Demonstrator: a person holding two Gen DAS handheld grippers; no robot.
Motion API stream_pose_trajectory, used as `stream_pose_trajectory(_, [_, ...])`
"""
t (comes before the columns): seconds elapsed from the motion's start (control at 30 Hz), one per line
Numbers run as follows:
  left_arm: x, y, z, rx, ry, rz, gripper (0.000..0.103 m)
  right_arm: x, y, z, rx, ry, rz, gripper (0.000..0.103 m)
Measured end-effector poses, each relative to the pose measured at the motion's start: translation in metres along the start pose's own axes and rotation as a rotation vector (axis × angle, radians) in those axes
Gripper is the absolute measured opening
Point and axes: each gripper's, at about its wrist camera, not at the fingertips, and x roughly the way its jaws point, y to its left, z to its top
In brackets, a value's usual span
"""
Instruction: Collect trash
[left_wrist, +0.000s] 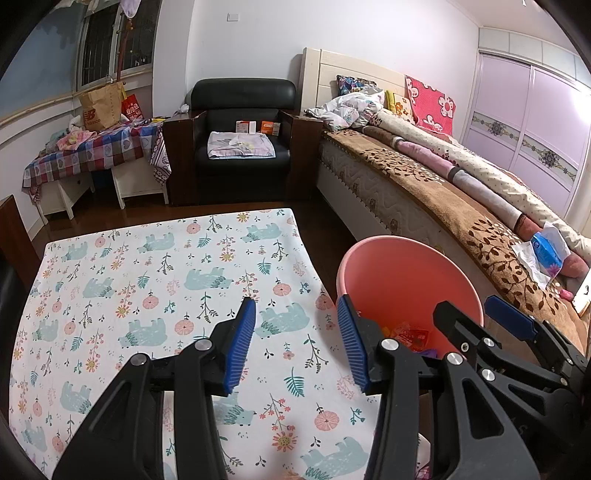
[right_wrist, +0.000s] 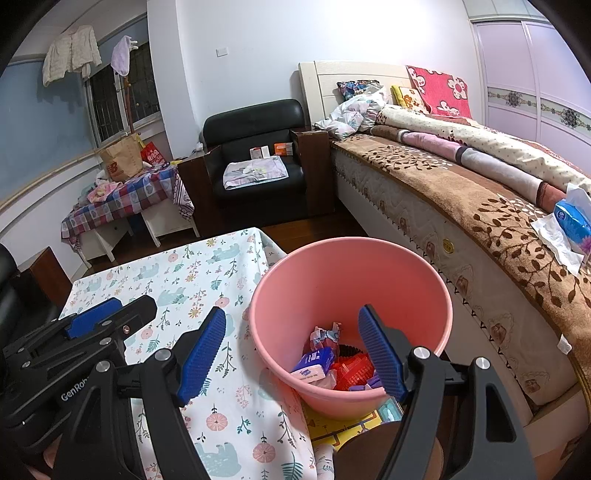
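Both grippers hover with jaws wide apart and empty: the left gripper (left_wrist: 295, 343) over the counter (left_wrist: 129, 266), the right gripper (right_wrist: 295, 354) above the bin (right_wrist: 351, 266), which stands just right of the counter, between it and the bed (right_wrist: 461, 192). Trash (right_wrist: 325, 362) already lies in the bin: a crumpled wrapper, a blue pack, red pieces. The counter shows nothing left to pick, so collecting looks nearly done. Any next move calls for finding more litter, perhaps the tissues (right_wrist: 557, 236) on the bed. The bin's base and the counter's near edge are cut off.
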Motion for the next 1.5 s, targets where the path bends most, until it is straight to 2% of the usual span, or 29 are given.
stream_pose_trajectory(1.5, [-0.005,-0.003,0.004,0.008,-0.009,-0.002,0.047,-0.01,0.001,0.001,0.001,-0.011,-0.004,0.073])
